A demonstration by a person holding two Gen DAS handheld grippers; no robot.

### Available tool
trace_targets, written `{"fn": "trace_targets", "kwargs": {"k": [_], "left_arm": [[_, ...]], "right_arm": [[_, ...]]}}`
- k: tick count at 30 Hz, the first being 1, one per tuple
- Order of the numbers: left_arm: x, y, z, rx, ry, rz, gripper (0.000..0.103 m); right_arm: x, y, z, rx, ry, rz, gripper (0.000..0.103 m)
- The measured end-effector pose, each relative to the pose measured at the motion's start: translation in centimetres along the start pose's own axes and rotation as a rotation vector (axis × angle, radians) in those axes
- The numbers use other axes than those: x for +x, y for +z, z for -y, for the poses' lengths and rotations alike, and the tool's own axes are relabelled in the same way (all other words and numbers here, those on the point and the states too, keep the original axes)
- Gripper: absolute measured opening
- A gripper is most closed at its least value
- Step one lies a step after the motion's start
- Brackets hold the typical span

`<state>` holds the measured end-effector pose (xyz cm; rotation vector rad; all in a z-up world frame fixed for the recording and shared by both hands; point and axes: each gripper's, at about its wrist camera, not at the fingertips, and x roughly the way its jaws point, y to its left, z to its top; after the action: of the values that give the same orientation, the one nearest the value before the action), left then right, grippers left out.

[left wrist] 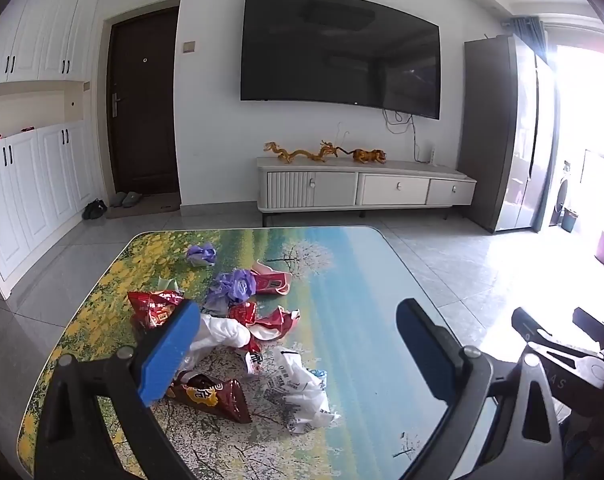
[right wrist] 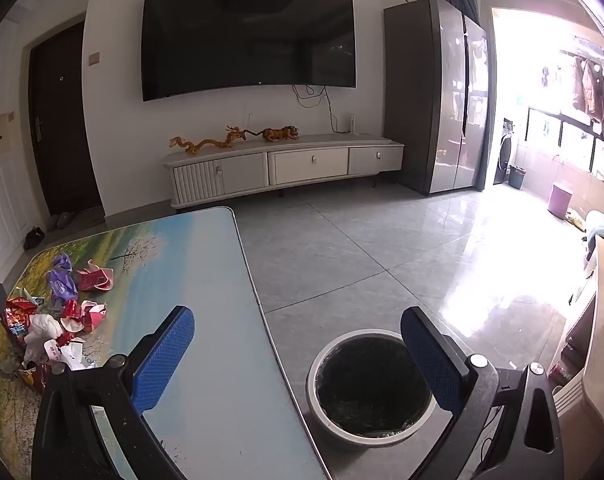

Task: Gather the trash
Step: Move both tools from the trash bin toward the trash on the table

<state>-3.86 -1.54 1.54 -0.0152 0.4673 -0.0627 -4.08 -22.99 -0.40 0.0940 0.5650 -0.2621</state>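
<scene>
My left tool (left wrist: 298, 344) hangs wide open over the bench (left wrist: 353, 280), gripping nothing. Below it the trash lies in 1 loose heap: I count 2 purple bags (left wrist: 234, 286), 1 white crumpled bag (left wrist: 222, 334), 1 printed white bag (left wrist: 298, 394), 1 dark snack packet (left wrist: 214, 396) and several red wrappers (left wrist: 154, 308); the writing on them is too small to read. My right tool (right wrist: 298, 350) is also wide open and empty, above 1 round bin (right wrist: 371, 390) on the floor just beside the bench.
</scene>
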Motion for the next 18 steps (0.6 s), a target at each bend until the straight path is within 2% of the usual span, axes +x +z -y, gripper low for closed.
{"fn": "trace_targets", "kwargs": {"k": [18], "left_arm": [[0.33, -0.98, -0.21, 0.017, -0.121, -0.033, 0.099]], "right_arm": [[0.06, 0.06, 0.05, -0.002, -0.037, -0.021, 0.103]]}}
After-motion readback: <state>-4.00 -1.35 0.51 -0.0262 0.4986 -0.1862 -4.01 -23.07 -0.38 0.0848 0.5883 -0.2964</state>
